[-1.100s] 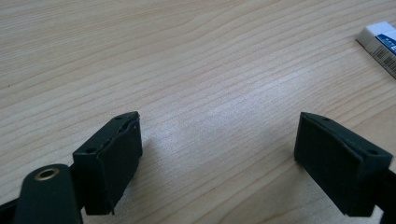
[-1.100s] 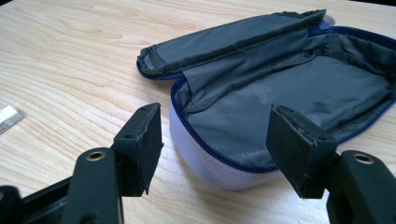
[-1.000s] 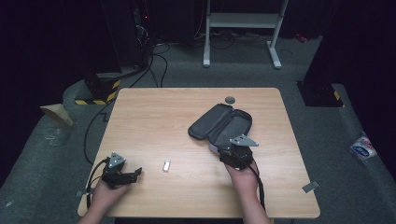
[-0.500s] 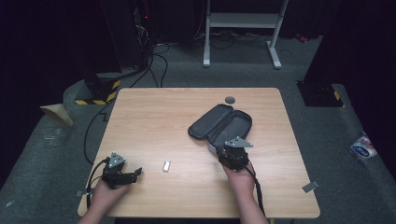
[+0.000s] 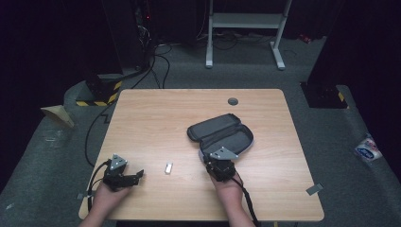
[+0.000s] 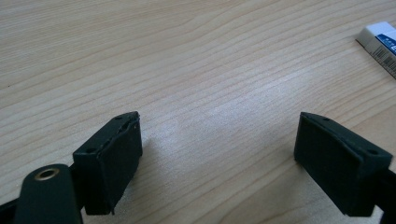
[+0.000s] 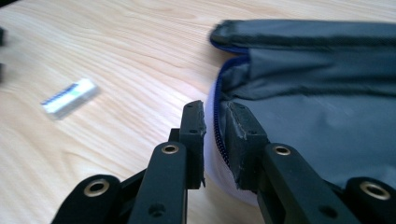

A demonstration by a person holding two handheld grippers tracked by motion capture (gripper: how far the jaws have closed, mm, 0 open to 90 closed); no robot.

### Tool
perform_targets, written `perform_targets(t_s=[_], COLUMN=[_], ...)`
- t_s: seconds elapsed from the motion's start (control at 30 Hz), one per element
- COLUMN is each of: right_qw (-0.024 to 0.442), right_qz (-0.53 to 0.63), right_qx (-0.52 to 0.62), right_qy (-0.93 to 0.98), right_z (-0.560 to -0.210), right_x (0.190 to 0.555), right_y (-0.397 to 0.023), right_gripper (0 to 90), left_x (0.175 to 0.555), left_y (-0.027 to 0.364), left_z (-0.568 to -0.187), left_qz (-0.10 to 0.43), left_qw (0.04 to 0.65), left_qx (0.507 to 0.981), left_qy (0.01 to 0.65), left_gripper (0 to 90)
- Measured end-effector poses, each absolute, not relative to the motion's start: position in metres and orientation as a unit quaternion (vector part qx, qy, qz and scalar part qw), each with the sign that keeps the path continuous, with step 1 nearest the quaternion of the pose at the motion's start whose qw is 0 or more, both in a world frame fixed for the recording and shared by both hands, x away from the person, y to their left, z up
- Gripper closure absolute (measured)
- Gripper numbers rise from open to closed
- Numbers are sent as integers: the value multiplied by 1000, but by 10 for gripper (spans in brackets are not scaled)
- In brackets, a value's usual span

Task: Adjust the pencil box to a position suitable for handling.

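Note:
An open grey zip case (image 5: 222,135) lies right of the table's middle. My right gripper (image 5: 218,158) is at its near rim. In the right gripper view the jaws (image 7: 215,116) have just been closing and are shut on the case's (image 7: 317,93) rim, with the blue zip between the pads. A small white eraser (image 5: 168,167) lies left of it, also seen blurred as the eraser (image 7: 70,97). My left gripper (image 5: 138,176) rests at the front left, pointing right. Its jaws (image 6: 219,140) stand wide open over bare wood, and the eraser (image 6: 380,39) lies beyond them.
The wooden table (image 5: 156,118) has a grey round cap (image 5: 232,101) near its far edge. Cables trail from both grippers off the front edge. Dark floor, cables and a white stand surround the table.
My right gripper has moved left along the case's near side to its rim. The left gripper, the eraser and the case have stayed put.

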State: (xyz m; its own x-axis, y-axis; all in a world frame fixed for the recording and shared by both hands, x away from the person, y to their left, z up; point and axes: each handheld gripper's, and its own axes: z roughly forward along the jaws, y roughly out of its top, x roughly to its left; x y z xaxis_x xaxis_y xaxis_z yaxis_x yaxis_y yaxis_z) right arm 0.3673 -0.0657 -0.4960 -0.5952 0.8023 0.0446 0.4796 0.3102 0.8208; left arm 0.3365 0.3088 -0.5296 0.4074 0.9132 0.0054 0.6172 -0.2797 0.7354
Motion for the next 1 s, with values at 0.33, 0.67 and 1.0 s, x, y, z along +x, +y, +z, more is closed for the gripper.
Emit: perform_targets(t_s=[0.33,0.67,1.0], right_qw=[191,254,268], right_qz=[450,416,393], right_qx=[414,495,548], right_qy=[768,719,688], right_z=[-480,-472,-475], right_x=[365,392,421], right_y=[-68,-142,-194], right_gripper=[542,452,450], left_x=[337,336,336], left_y=[309,309,308], left_z=[-530,-530,-530], left_qz=[221,221,221], left_qw=[336,336,336], left_qx=[769,769,768], left_qy=[498,498,498], left_gripper=[155,157,160])
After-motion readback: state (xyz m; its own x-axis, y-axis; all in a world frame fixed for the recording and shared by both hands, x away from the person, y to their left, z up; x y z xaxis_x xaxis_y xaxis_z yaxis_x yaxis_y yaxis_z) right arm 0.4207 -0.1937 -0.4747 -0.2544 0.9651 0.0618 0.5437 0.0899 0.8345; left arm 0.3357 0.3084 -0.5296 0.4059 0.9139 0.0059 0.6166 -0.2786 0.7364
